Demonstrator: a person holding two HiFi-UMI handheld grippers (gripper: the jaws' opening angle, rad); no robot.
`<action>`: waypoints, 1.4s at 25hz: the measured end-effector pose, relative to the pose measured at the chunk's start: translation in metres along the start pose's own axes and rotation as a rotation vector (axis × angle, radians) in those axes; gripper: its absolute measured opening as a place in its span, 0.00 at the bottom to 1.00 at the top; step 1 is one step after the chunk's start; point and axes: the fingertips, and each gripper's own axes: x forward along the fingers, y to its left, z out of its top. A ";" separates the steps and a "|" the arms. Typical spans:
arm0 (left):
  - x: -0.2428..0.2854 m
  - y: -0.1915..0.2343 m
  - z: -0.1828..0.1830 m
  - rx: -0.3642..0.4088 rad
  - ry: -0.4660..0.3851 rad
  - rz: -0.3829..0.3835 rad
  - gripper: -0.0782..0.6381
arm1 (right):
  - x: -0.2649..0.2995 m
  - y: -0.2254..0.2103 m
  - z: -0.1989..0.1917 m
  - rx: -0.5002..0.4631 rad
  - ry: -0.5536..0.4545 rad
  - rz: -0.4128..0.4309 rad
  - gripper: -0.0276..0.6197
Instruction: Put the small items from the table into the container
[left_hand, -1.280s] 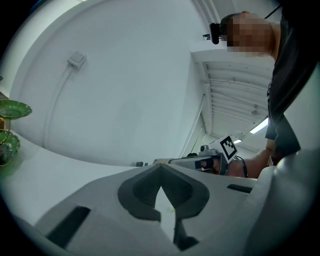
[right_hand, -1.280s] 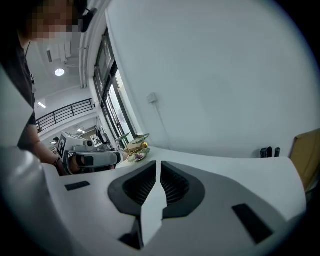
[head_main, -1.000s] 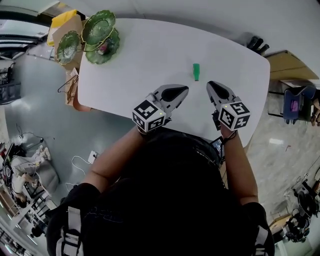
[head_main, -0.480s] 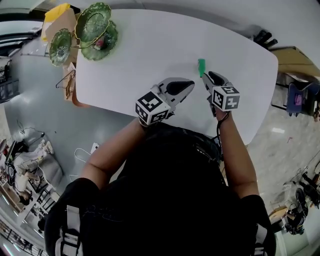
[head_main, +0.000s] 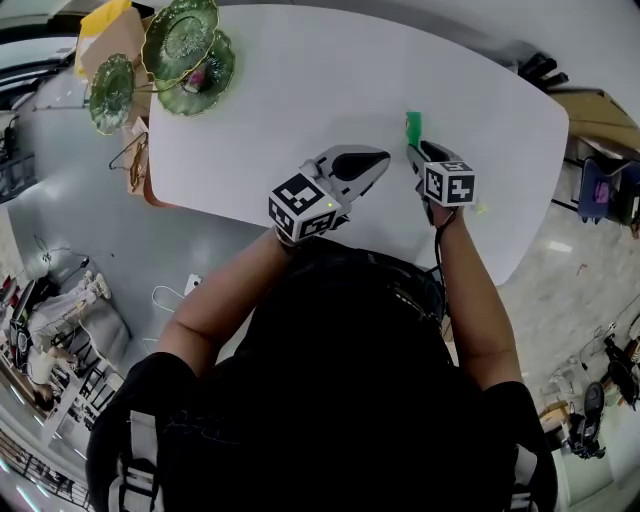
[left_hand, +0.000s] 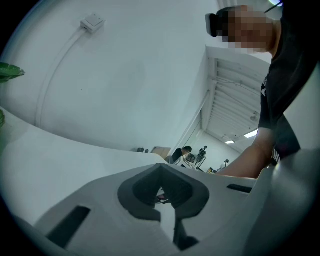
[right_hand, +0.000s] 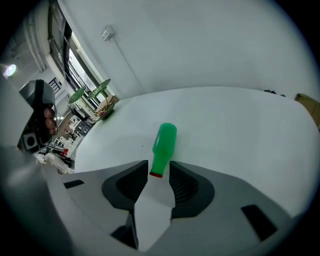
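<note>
green bottle (head_main: 413, 126) (right_hand: 164, 145) lies on its side on the white table (head_main: 300, 100), well apart from the green leaf-shaped dishes (head_main: 185, 50) at the far left corner, its red-capped neck pointing into the gap at the tips of the right gripper (head_main: 415, 152) (right_hand: 159, 172). that gripper tilts down over the table with its jaws opening, the cap end just between the tips and neither pad pressing on it. the left gripper (head_main: 375, 158) (left_hand: 161, 185) hangs just beside it over the near table edge, jaws drawn together with nothing between them.
</note>
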 end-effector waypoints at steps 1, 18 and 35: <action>-0.001 0.003 -0.001 -0.005 0.001 0.003 0.11 | 0.002 -0.001 -0.002 0.002 0.008 0.000 0.23; -0.011 -0.010 -0.007 0.002 0.009 0.010 0.11 | -0.017 0.001 -0.005 -0.069 0.018 -0.001 0.17; 0.002 -0.099 -0.004 0.090 -0.053 0.025 0.11 | -0.156 0.023 -0.013 -0.149 -0.191 0.050 0.17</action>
